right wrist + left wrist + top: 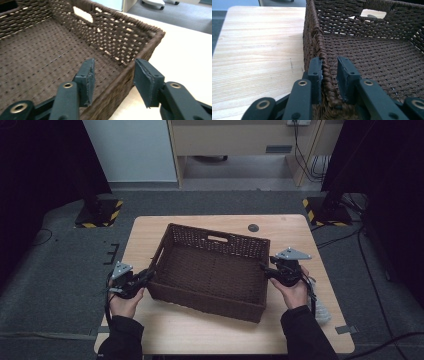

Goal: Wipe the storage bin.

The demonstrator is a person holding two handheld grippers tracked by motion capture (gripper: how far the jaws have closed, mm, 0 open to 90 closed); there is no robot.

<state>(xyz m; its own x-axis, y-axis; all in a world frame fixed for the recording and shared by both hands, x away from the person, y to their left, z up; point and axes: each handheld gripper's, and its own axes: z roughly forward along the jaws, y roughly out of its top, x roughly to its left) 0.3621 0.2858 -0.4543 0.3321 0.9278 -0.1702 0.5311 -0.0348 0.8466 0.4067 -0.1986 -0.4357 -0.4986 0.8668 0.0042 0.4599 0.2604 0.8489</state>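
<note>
A dark brown woven basket point(205, 302) with handle cut-outs stands empty and slightly askew on the wooden table point(200, 332). My left gripper point(149, 274) is at the basket's left rim, my right gripper point(265, 269) at its right rim. In the left gripper view the left gripper point(329, 67) straddles the basket point(362, 22) rim: the outer pad touches the rim and a narrow gap stays at the inner pad. In the right gripper view the right gripper point(113, 72) stands wide open astride the basket point(120, 42) rim, touching nothing.
A small dark round disc point(253, 227) lies on the table behind the basket. Two black stands with yellow-striped bases point(97, 215) point(327, 210) flank the table's far corners, and cables point(370, 270) trail on the floor at the right. Bare tabletop point(257, 45) lies left of the basket.
</note>
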